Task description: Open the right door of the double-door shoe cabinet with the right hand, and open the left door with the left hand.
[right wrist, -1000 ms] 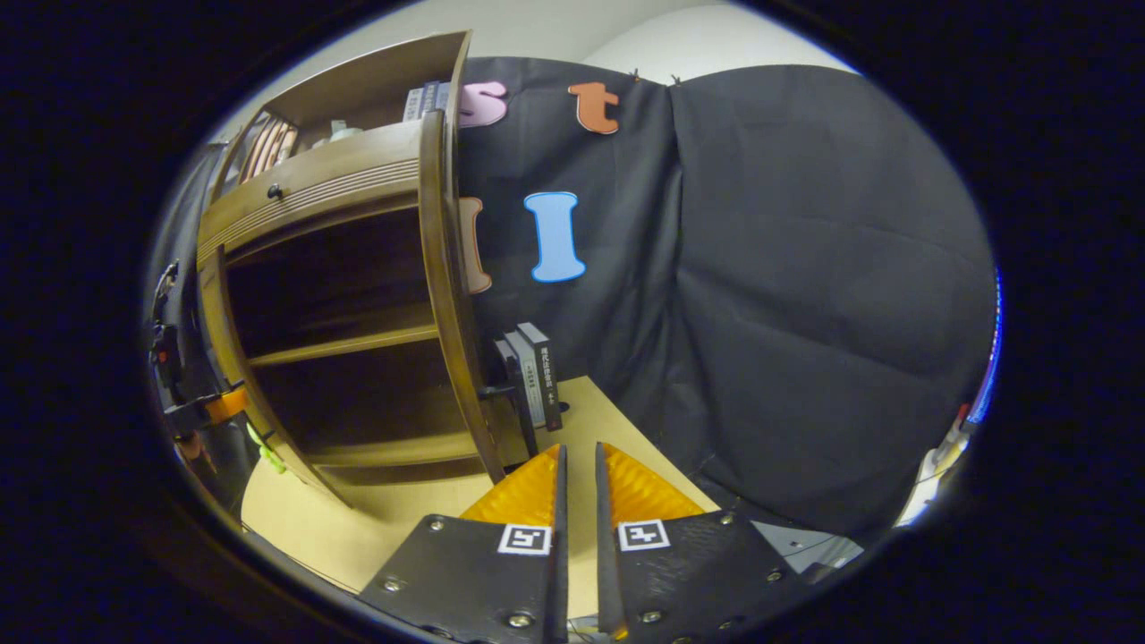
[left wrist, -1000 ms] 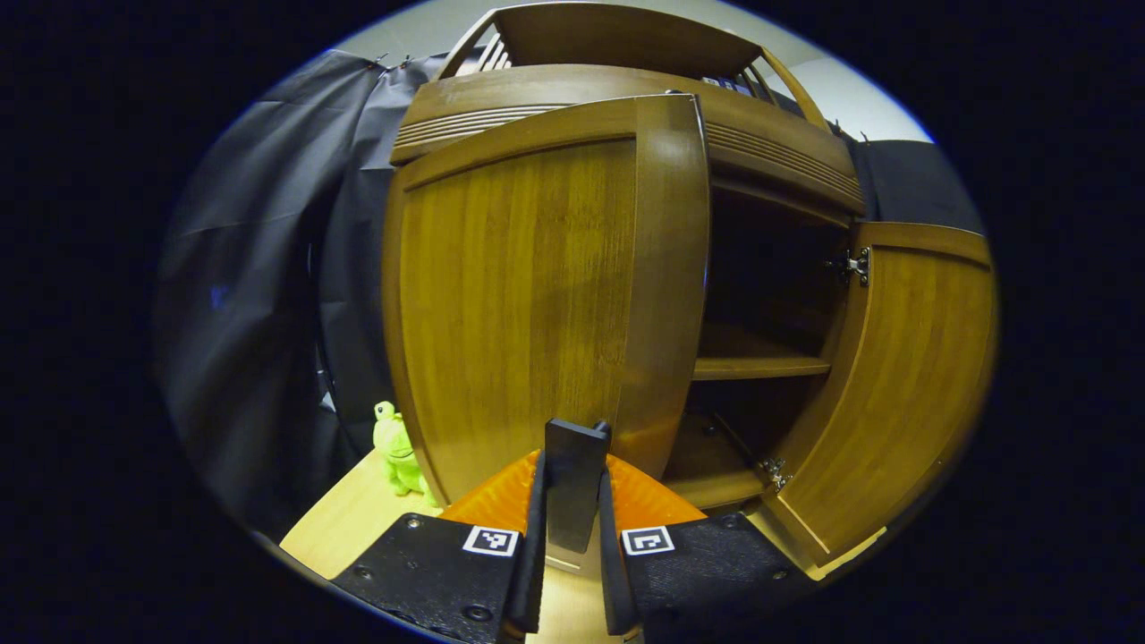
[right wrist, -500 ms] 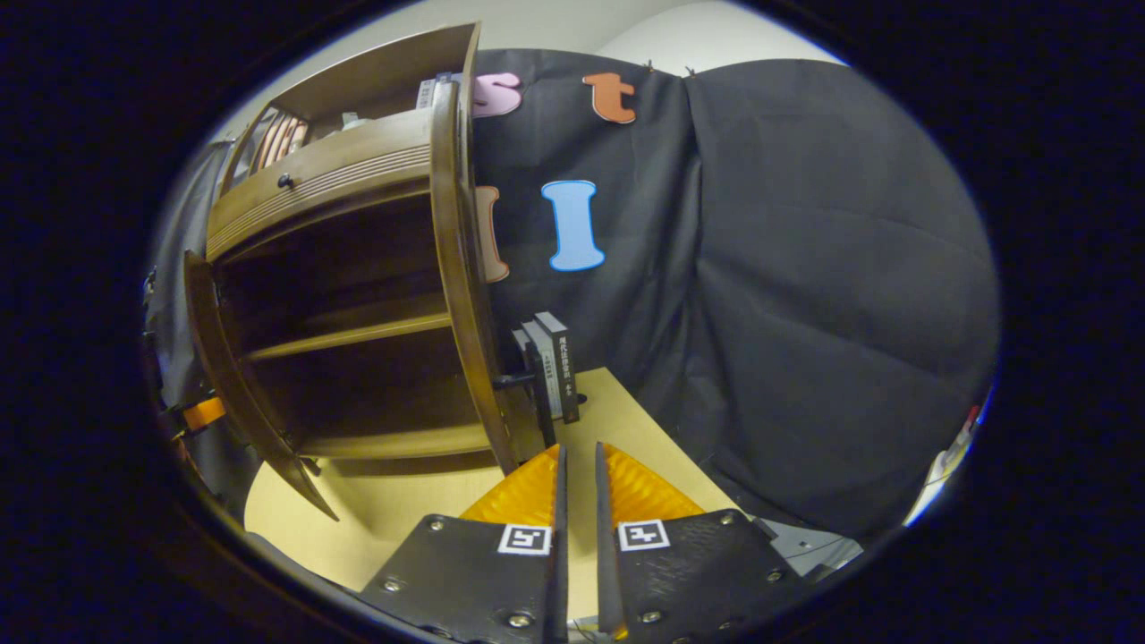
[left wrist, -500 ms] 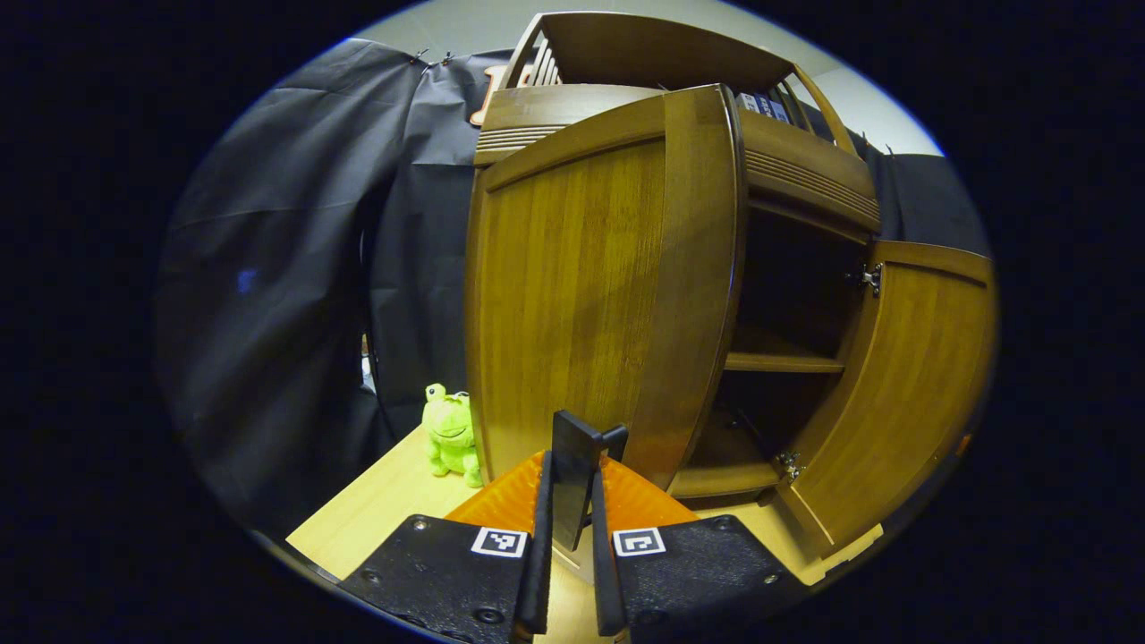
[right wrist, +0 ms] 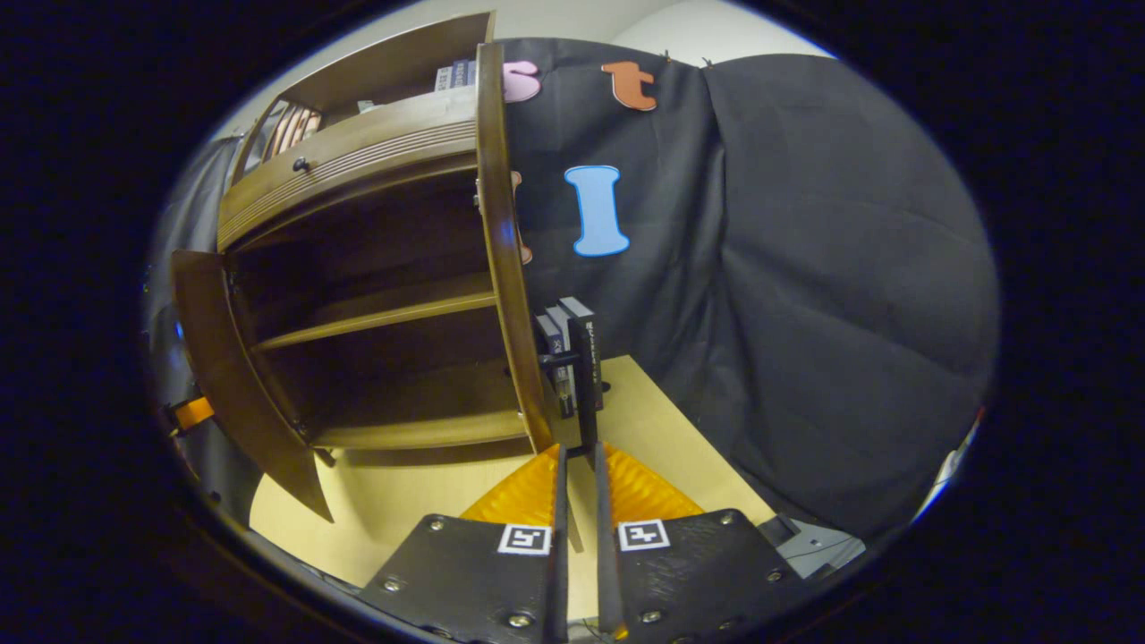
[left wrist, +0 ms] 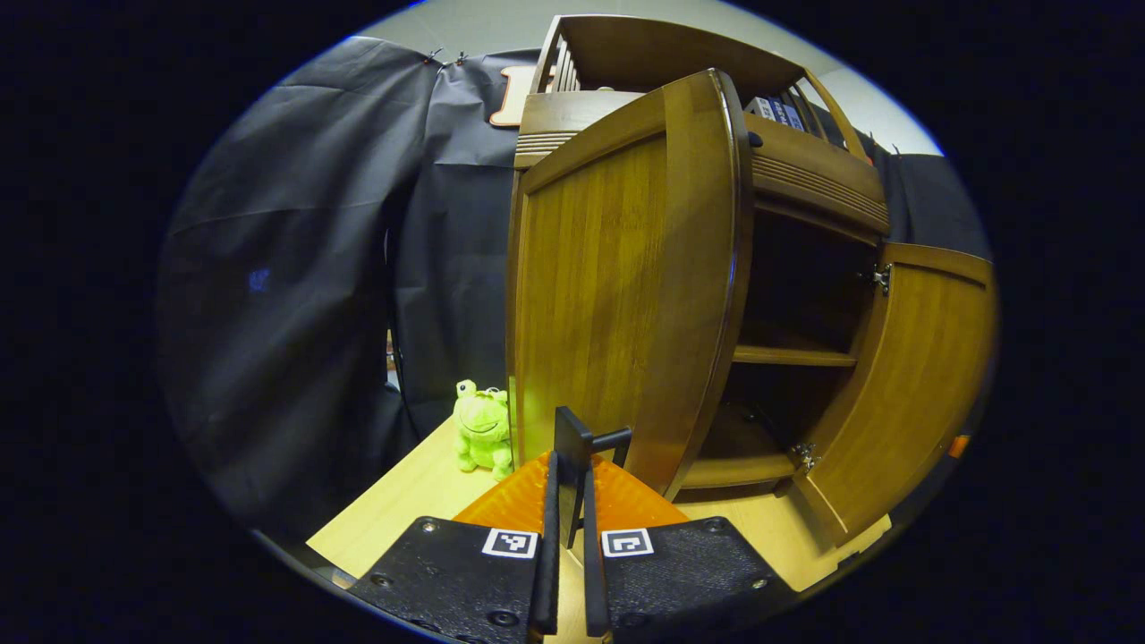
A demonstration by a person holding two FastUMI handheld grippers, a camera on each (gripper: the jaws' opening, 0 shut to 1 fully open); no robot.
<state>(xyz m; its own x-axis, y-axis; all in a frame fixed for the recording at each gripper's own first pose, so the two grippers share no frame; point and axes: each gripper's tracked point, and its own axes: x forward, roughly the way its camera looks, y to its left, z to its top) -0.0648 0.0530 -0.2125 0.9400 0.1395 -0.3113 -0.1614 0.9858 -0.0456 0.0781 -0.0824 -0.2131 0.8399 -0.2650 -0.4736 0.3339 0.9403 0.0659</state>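
Shoe cabinet (left wrist: 805,179) standing on the pale wooden tabletop (left wrist: 402,510) against the black booth cloth, both doors swung out from its front. Left door (left wrist: 617,295) about square to the cabinet front, its dark bar handle (left wrist: 572,465) low on the free edge, clamped between the left gripper (left wrist: 568,501) fingers; held low there because that is where the handle sits and where the pull has most leverage against the hinges. Right door (left wrist: 903,385) wide open on the cabinet's far side from this gripper, two metal hinges (left wrist: 881,277) exposed. From the right gripper view, right door (right wrist: 505,268) edge-on, its own handle (right wrist: 586,376) just beyond the right gripper (right wrist: 577,465) fingertips; those fingers nearly closed with a thin gap, apparently empty, though contact with the handle hard to judge. Judged from this: right door done, left door at or near full swing, release of the handle probably all that remains.

Inside the cabinet, one shelf (right wrist: 385,313) and a floor board, both bare as far as the dark interior allows. Beside the cabinet, by the left door's hinge side, a green plush frog (left wrist: 483,429). Behind the right door's edge, upright dark books (right wrist: 559,358), partly covered. Objects on the cabinet's top rack too small to identify. Orange part of the other gripper (right wrist: 192,411) cut off past the left door (right wrist: 233,394).
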